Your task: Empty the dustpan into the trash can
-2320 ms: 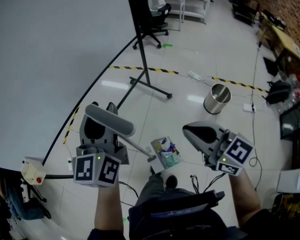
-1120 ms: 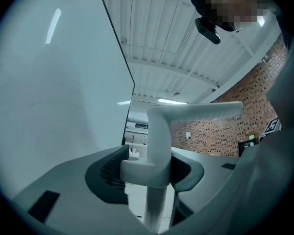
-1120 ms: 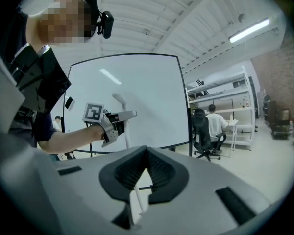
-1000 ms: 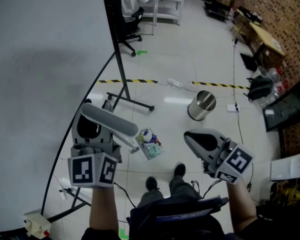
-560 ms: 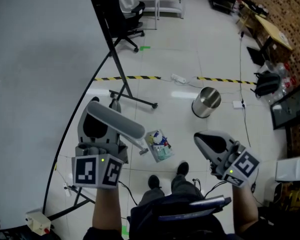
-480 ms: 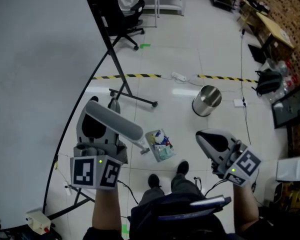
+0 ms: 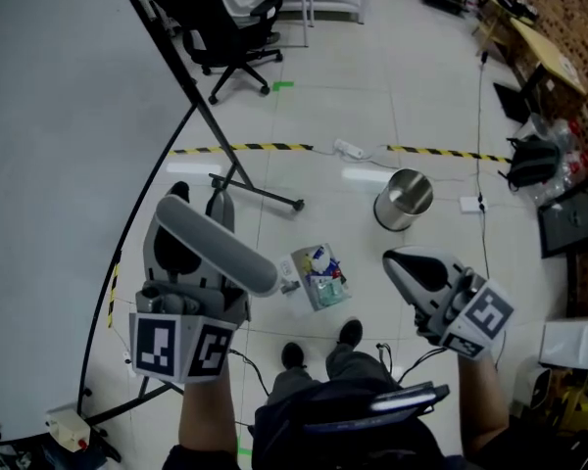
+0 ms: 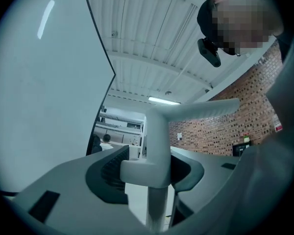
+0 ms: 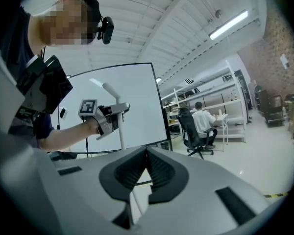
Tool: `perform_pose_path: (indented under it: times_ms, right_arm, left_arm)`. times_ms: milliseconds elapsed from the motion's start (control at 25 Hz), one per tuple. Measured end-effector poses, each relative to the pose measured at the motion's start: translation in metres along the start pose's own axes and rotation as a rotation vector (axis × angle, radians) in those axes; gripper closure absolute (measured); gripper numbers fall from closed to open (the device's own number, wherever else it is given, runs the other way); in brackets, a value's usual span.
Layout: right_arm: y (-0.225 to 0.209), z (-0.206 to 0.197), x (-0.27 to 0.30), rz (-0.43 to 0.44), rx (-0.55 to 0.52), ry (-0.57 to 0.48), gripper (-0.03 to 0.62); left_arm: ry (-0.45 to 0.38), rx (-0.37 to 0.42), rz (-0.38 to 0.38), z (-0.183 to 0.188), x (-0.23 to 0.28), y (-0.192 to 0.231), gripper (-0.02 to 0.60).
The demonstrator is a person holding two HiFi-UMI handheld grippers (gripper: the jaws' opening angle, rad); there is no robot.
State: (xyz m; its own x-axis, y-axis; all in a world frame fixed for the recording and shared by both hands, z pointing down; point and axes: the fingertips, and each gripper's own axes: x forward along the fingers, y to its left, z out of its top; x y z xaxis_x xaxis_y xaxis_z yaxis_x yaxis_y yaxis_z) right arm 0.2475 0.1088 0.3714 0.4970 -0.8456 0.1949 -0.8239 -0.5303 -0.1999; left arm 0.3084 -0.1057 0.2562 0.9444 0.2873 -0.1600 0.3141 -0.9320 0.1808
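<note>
Now the left gripper [image 7: 198, 207] holds the long grey handle [image 7: 220, 251] of the dustpan [image 7: 303, 268]. In the left gripper view the two jaws press on the handle's pole from both sides. The top bar of the handle sticks out to the right above them.

The handle slants down and to the right from the left gripper to the dustpan. The dustpan hangs over the white floor [image 7: 372, 86], between the two grippers and just beyond the person's shoes [image 7: 349, 333]. Bits of rubbish [image 7: 325, 274] in many colours lie inside it.

The trash can [image 7: 404, 199] is shiny and round, and its top is open. It stands upright on the floor, farther away than the dustpan and to its right. The two do not touch, and there is bare floor between them. A line of yellow and black striped tape [image 7: 441, 152] runs across the floor just beyond the can.

The right gripper [image 7: 394, 258] is on the right, apart from the dustpan. In the right gripper view its jaws are closed together at the tip and nothing is between them.

A big whiteboard [image 7: 49, 116] fills the left side. An office chair [image 7: 225, 23] stands far away at the top.
</note>
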Motion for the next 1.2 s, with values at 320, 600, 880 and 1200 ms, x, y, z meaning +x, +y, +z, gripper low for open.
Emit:
perform_pose_path:
  times_ms: [320,600,880,1200]
  right_arm:
    - [-0.042,0.006,-0.033,0.002,-0.009,-0.044,0.579]
    - [-0.080,0.016,-0.064,-0.018,-0.050,-0.034,0.579]
    - [-0.109,0.021,-0.084,-0.060,-0.066,-0.027,0.579]
    - [-0.137,0.028,-0.089,-0.134,-0.095,-0.015,0.579]
  left_arm:
    - [-0.025,0.037,0.009,0.002,0.037,-0.037,0.380]
    - [-0.037,0.076,0.003,0.003,0.069,-0.078,0.380]
    - [-0.037,0.056,-0.038,-0.009,0.108,-0.100,0.380]
    - [-0.030,-0.009,-0.130,-0.024,0.149,-0.121,0.380]
